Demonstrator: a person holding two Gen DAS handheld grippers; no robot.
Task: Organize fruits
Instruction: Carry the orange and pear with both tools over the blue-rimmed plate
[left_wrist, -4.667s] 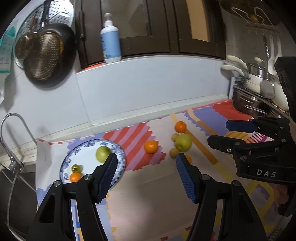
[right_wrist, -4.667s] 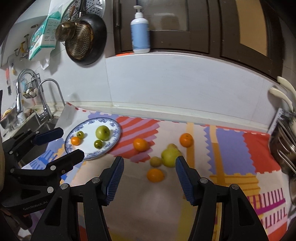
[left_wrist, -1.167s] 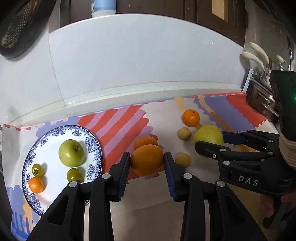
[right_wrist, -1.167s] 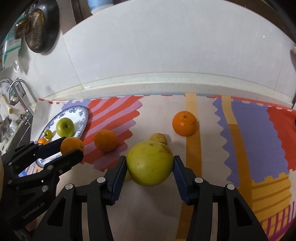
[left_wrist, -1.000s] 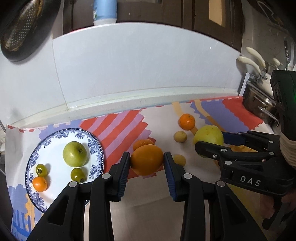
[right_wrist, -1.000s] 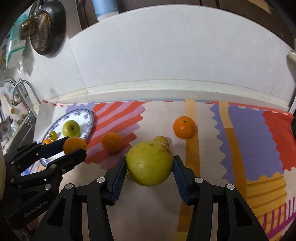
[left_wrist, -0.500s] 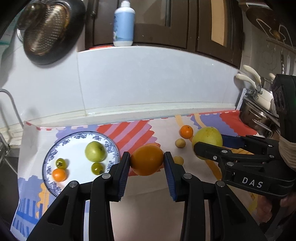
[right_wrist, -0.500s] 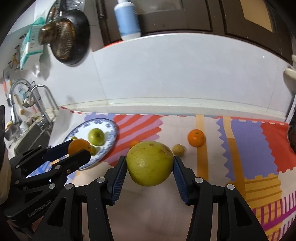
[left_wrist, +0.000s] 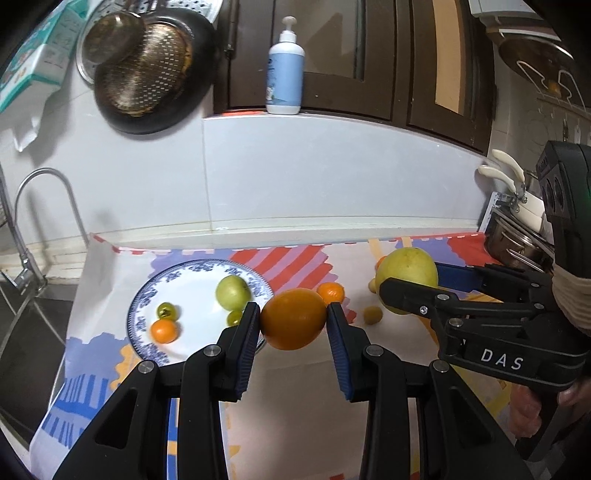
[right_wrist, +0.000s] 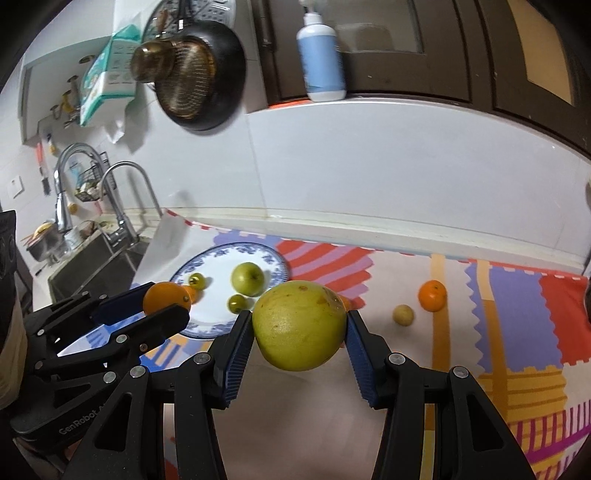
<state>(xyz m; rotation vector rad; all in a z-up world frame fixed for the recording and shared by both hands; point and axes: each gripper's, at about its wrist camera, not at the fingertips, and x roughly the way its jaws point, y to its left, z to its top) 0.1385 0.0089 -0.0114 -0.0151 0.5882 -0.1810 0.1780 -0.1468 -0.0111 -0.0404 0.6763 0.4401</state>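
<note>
left tongs: the left gripper (left_wrist: 292, 320) is clamped on an orange (left_wrist: 293, 319), held in the air just at the near right rim of the plate (left_wrist: 147, 295)
right tongs: the right gripper (right_wrist: 300, 328) is clamped on a big yellow-green fruit (right_wrist: 300, 325), also lifted off the mat (right_wrist: 517, 332), to the right of the plate
plate: already carries a green apple (left_wrist: 232, 292), two small green fruits (left_wrist: 167, 310) and a small orange one (left_wrist: 164, 331); free room is mostly at its back and left
loose fruit: a mandarin (right_wrist: 431, 295) and a small yellowish fruit (right_wrist: 402, 314) lie on the mat, well apart from the plate; another orange (left_wrist: 331, 292) lies just right of it
risk, slip: both held fruits are round and smooth and gripped only at their sides, so I judge a loosened squeeze or a jolt could let one drop and roll
risk, crowding: the big fruit is far larger than the gaps left; set down among the small ones it may knock them over the rim, toward the sink (right_wrist: 92, 266)
risk, collision: the two grippers hang close together near the same plate, so moving in at once could make them bump
risk, release: letting go above the plate rather than on it could send the orange bouncing off the shallow rim
</note>
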